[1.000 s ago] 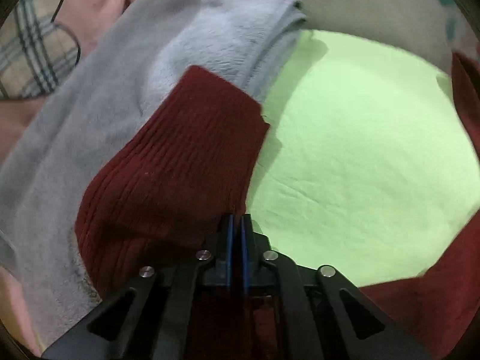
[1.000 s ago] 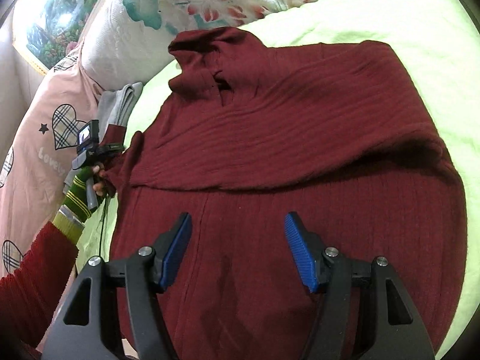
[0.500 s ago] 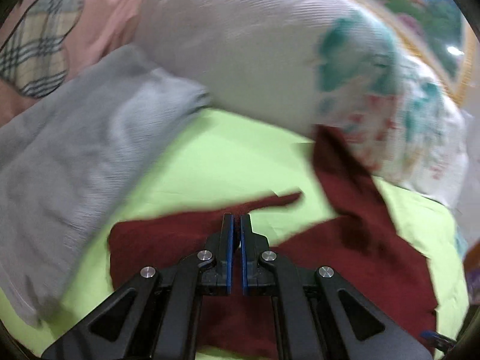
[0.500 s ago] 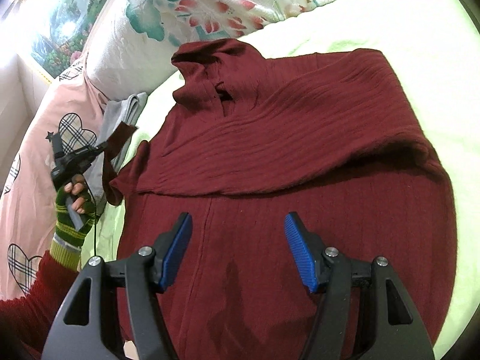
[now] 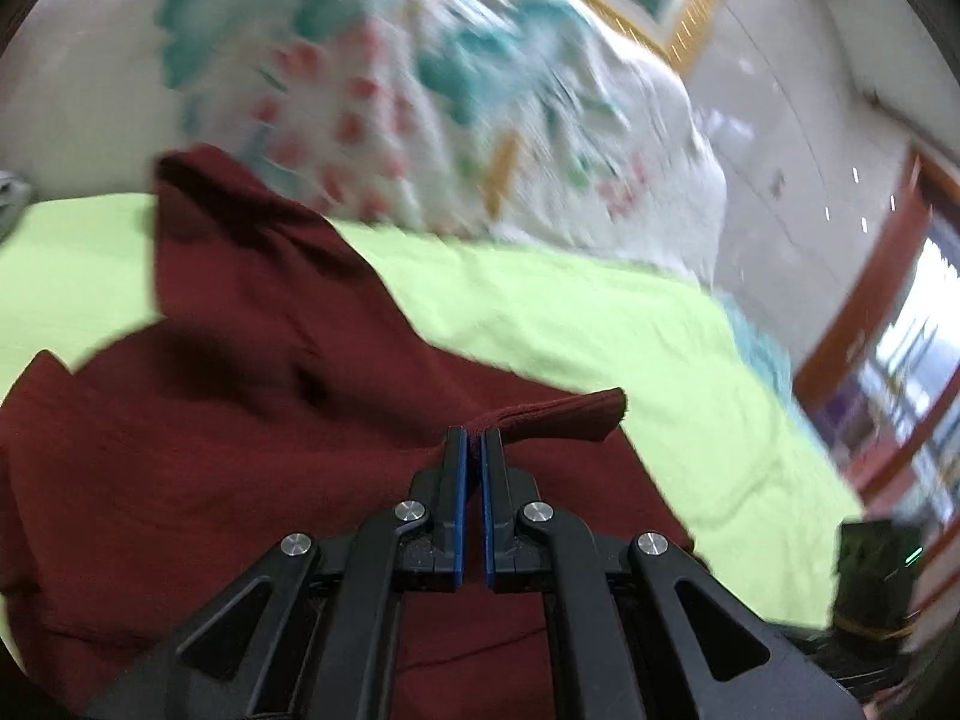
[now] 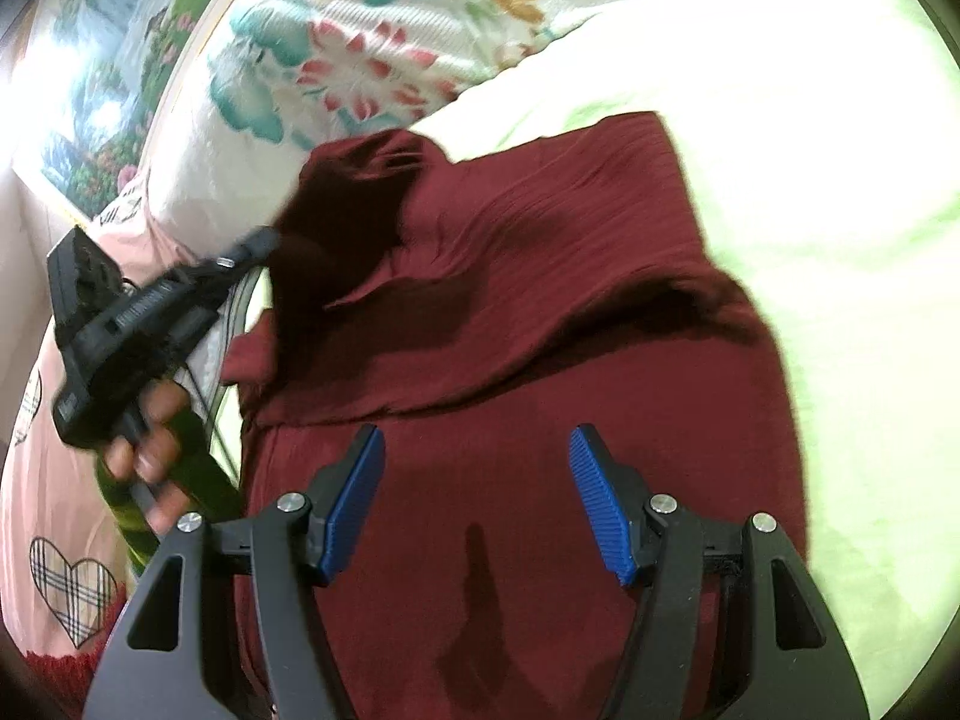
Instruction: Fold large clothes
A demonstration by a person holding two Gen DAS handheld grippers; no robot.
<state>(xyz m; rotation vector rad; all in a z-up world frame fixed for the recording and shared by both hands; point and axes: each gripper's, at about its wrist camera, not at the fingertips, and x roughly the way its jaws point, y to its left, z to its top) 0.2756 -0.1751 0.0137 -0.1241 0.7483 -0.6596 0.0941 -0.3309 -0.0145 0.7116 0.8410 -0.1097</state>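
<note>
A dark red ribbed sweater (image 6: 540, 300) lies spread on the lime green sheet (image 6: 840, 180), collar toward the pillows. My left gripper (image 5: 472, 441) is shut on the sweater's sleeve; the cuff (image 5: 564, 417) sticks out past the pads to the right. In the right wrist view the left gripper (image 6: 264, 240) is lifted over the sweater's left shoulder, and the sleeve (image 6: 312, 276) hangs dark below it. My right gripper (image 6: 474, 450) hovers open over the sweater's lower body with nothing between its blue pads (image 6: 354, 504). The left wrist view is motion-blurred.
A white floral pillow (image 6: 360, 60) lies behind the collar, and a pink pillow with plaid hearts (image 6: 66, 540) at the left. A gloved hand (image 6: 150, 438) holds the left gripper. Green sheet (image 5: 600, 312) lies bare right of the sweater, with a wooden door frame (image 5: 870, 300) beyond.
My left gripper has swung the gripped sleeve up from beside the grey garment at the left and in over the sweater. The right gripper shifted slightly and stayed open.
</note>
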